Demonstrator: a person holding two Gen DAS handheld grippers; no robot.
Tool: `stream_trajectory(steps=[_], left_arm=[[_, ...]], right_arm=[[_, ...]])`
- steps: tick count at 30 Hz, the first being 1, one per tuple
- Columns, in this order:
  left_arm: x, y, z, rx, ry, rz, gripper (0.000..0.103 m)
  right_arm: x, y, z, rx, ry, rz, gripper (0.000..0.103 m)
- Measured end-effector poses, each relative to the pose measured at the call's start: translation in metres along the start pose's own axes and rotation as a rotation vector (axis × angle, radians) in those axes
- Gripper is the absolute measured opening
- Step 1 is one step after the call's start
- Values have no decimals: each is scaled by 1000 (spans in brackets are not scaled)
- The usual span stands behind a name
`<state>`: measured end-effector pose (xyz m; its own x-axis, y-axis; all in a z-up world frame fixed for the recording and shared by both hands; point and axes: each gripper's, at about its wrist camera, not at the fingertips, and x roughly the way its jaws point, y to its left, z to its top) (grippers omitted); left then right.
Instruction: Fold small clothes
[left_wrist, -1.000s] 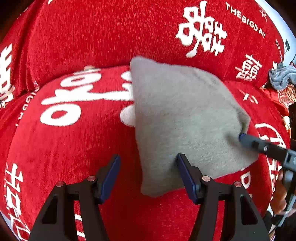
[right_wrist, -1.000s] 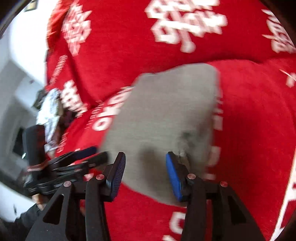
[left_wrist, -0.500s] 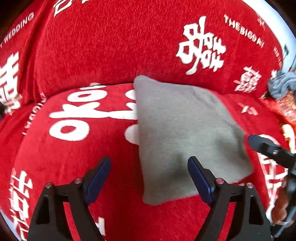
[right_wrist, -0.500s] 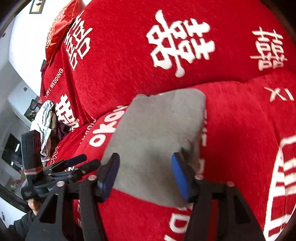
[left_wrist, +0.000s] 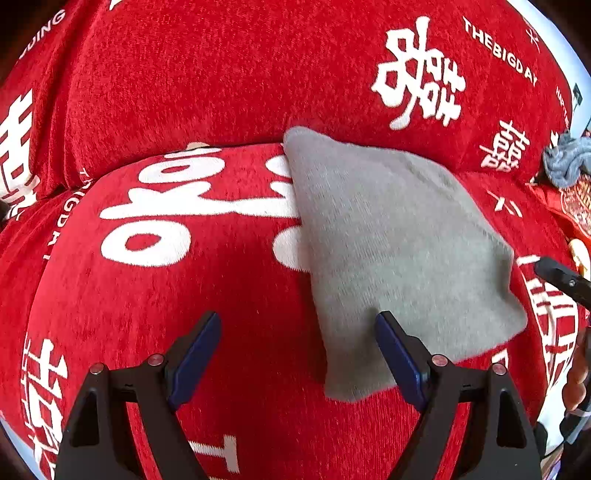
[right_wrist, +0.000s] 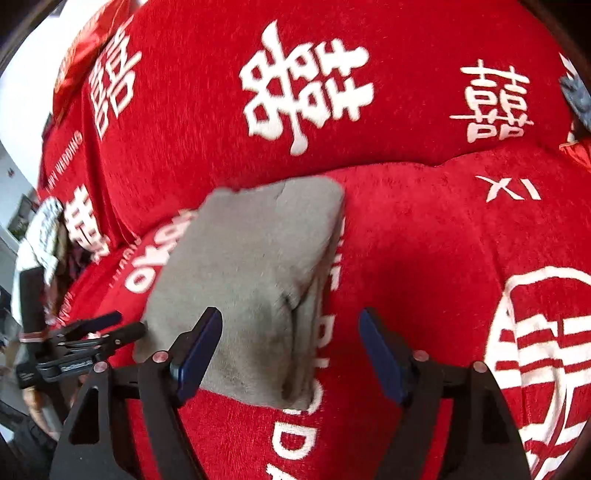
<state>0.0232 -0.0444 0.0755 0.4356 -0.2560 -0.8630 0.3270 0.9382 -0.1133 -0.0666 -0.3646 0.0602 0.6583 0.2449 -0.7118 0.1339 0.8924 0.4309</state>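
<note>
Hand-held grippers (left_wrist: 299, 354) (right_wrist: 290, 350) apart over garment (left_wrist: 391, 251)

Grey cloth (left_wrist: 399, 251), small, soft knit, folded into rough rectangle, flat on red sofa seat (left_wrist: 207, 302). Far corner up against seam where seat meets backrest. Near edge toward seat's front. Doubled layers and crease visible along right side (right_wrist: 295, 306) in right wrist view.

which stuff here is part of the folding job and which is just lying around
Job: folded grey cloth on the red sofa cover; left gripper and right gripper, both open.

Lying about: blue-grey garment at the far right; patterned bundle.
</note>
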Motion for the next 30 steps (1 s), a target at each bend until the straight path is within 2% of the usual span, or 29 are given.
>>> stream_trajectory(steps=[5,13,19,24,26,28,29,30], left_arm=[[13,3,15,-10,12,-5,86],[32,-2,45,-31,21,-70,86],[56,0,61,-88,83,-183,86],[82,-4,67,-135,164,-301,86],[89,-10,67,-137,179,-325,86],[92,-16,69,-123,180,-318,85],[92,-21,70,-109,177,-302,82],[91,-25,71,-89,173,-297,74]], right_arm=[[6,-27,10,78,27,-5,81],[52,-42,17,176,100,97,81],[86,-40,24,238,159,185,80],[102,-29,32,232,166,208,81],[108,-16,32,178,181,215,80],[112,-2,31,109,186,180,79],[114,5,31,85,188,171,74],[115,7,31,80,189,166,72]])
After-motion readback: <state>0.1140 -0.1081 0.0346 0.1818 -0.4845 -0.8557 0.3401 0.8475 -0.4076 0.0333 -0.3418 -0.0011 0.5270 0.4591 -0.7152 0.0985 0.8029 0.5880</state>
